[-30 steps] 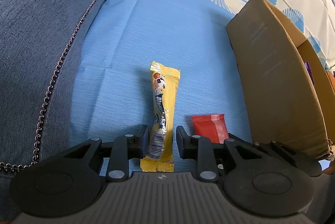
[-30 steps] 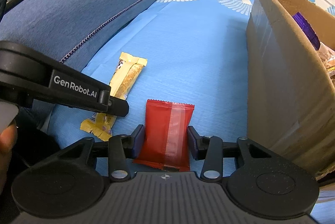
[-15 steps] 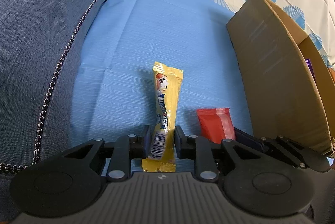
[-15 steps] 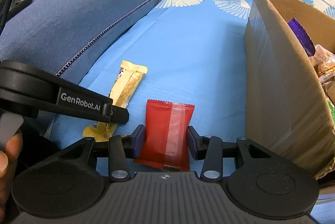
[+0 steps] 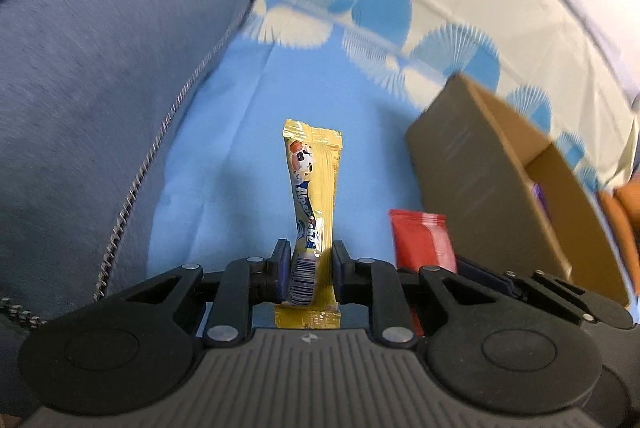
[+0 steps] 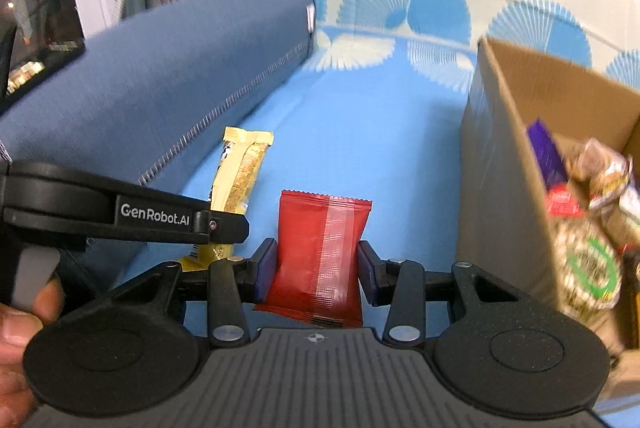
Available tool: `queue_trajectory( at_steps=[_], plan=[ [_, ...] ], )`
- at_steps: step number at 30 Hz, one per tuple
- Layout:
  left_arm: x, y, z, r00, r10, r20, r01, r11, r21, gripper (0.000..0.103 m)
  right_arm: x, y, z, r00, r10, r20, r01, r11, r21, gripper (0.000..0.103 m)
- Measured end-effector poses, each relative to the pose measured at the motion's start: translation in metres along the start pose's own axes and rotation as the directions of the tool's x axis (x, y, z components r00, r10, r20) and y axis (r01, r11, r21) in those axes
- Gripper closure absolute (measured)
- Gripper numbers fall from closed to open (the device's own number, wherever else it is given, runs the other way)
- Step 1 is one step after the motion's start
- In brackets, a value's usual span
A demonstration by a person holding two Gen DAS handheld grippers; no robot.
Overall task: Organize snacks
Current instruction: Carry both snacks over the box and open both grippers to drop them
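Note:
My left gripper is shut on the lower end of a yellow snack bar, which stands up off the blue sheet. In the right wrist view the same yellow bar hangs from the left gripper, lifted to the left. My right gripper is shut on a red snack packet, its pads pressing both sides, and holds it above the sheet. That red packet shows to the right in the left wrist view. An open cardboard box stands just right of both grippers.
The box holds several wrapped snacks, among them a purple one. A dark blue sofa arm rises along the left. A person's fingers hold the left gripper's handle. The box wall is near the red packet.
Both grippers have risen and tilted up, each with its snack. The left jaws narrowed onto the yellow bar, which has left the sheet. The red packet stays gripped.

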State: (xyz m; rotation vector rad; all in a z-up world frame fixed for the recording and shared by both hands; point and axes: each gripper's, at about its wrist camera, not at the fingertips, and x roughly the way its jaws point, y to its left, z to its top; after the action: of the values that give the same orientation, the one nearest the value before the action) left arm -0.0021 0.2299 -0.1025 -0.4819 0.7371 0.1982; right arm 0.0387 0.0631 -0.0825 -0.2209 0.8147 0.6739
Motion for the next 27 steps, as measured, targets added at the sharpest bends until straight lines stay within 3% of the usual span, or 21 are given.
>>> queue_trajectory(
  at_steps=[7, 16, 22, 27],
  plan=[
    [-0.019, -0.006, 0.002, 0.994, -0.029, 0.109, 0.029, 1.0, -0.002, 0.08, -0.04, -0.001, 0.02, 0.987, 0.033, 0.158, -0.028, 0.999, -0.029, 0.059],
    [-0.031, -0.028, 0.01, 0.99, -0.023, 0.14, 0.03, 0.999, -0.044, 0.08, -0.09, -0.039, 0.047, 0.936, 0.02, 0.352, -0.025, 1.0, 0.011, 0.059],
    [-0.035, -0.102, 0.032, 0.978, -0.115, 0.171, 0.109, 0.993, 0.044, 0.08, -0.104, -0.089, 0.058, 0.909, -0.098, 0.406, 0.058, 0.992, 0.109, 0.059],
    [-0.031, -0.176, 0.046, 0.962, -0.2, 0.188, 0.178, 0.976, 0.128, 0.08, -0.113, -0.143, 0.061, 0.89, -0.238, 0.39, 0.139, 0.954, 0.266, 0.059]
  ],
)
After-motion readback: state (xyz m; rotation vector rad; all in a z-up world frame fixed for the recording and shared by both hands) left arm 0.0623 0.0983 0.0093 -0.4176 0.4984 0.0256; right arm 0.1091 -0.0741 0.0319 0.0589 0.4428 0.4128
